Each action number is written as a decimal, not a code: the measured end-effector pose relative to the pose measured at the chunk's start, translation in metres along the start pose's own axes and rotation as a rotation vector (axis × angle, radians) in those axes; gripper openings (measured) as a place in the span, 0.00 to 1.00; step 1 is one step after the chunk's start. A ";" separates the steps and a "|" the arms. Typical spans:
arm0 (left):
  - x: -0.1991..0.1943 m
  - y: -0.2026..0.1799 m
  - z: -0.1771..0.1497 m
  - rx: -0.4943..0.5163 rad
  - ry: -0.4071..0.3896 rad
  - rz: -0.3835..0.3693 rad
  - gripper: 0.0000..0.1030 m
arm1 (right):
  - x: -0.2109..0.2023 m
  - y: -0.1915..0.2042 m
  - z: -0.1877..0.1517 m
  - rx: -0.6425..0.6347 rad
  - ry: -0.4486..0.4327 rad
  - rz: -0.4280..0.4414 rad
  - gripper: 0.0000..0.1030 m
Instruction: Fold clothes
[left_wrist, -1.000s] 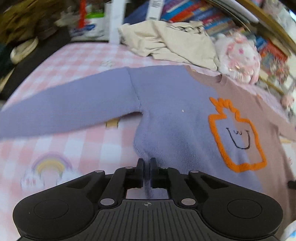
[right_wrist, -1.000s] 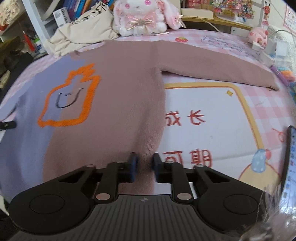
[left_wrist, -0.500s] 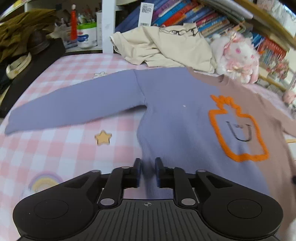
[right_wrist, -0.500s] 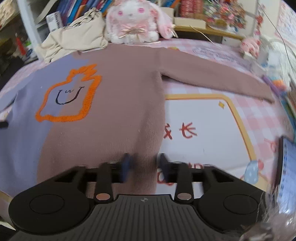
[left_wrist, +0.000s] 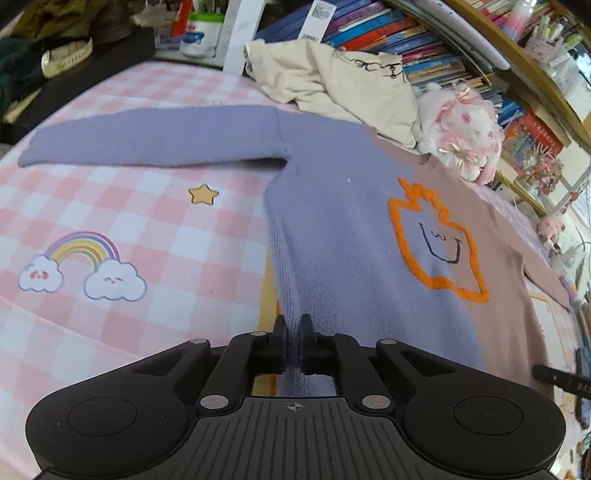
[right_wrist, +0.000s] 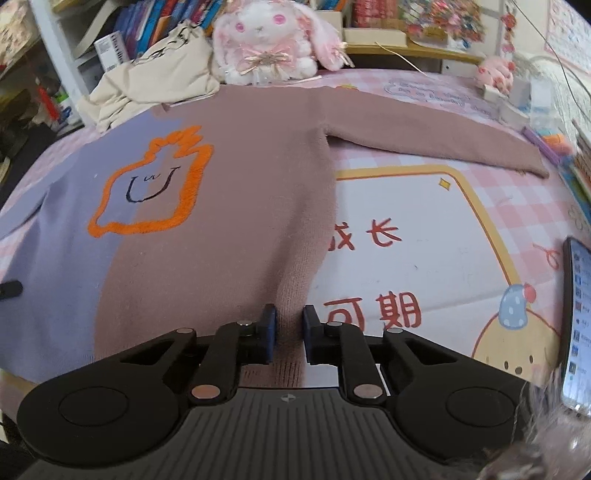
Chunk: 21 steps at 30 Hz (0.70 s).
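Observation:
A two-tone sweater (left_wrist: 351, 221) lies flat, front up, on the pink checked mat (left_wrist: 110, 206), purple on one half and brown on the other (right_wrist: 240, 221), with an orange-outlined face at the chest. Both sleeves are spread out sideways: the purple one (left_wrist: 147, 136) and the brown one (right_wrist: 424, 136). My left gripper (left_wrist: 291, 332) is closing, and its pads pinch the purple bottom hem at the side seam. My right gripper (right_wrist: 289, 325) is closing too, with a bunched fold of the brown hem pressed between its pads.
A crumpled cream garment (left_wrist: 332, 74) and a white and pink plush rabbit (right_wrist: 273, 40) lie just beyond the collar. Bookshelves stand behind them. A lit phone (right_wrist: 578, 325) rests at the right edge. Small items crowd the far right corner (right_wrist: 517, 92).
Both grippers' jaws stood apart half a second ago and have closed again on the hem. The left gripper has shifted across the mat, so the rainbow print and the whole purple sleeve now show.

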<state>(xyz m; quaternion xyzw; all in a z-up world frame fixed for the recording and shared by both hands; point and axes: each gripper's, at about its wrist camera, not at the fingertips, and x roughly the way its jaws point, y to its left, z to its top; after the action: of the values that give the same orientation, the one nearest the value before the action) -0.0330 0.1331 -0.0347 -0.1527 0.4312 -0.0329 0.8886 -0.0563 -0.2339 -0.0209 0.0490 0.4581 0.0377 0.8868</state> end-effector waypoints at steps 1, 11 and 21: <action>-0.001 -0.001 -0.001 0.010 0.000 0.005 0.04 | 0.000 0.002 0.000 -0.011 -0.002 -0.002 0.14; 0.000 0.000 -0.002 0.023 0.010 0.010 0.04 | 0.002 0.001 0.001 -0.016 0.003 0.005 0.14; 0.000 0.001 -0.003 0.017 0.009 0.010 0.10 | 0.002 0.002 -0.001 0.003 0.001 -0.009 0.18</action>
<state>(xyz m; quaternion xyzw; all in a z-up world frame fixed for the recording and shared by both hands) -0.0351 0.1334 -0.0365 -0.1428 0.4358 -0.0327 0.8881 -0.0560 -0.2312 -0.0223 0.0483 0.4588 0.0330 0.8866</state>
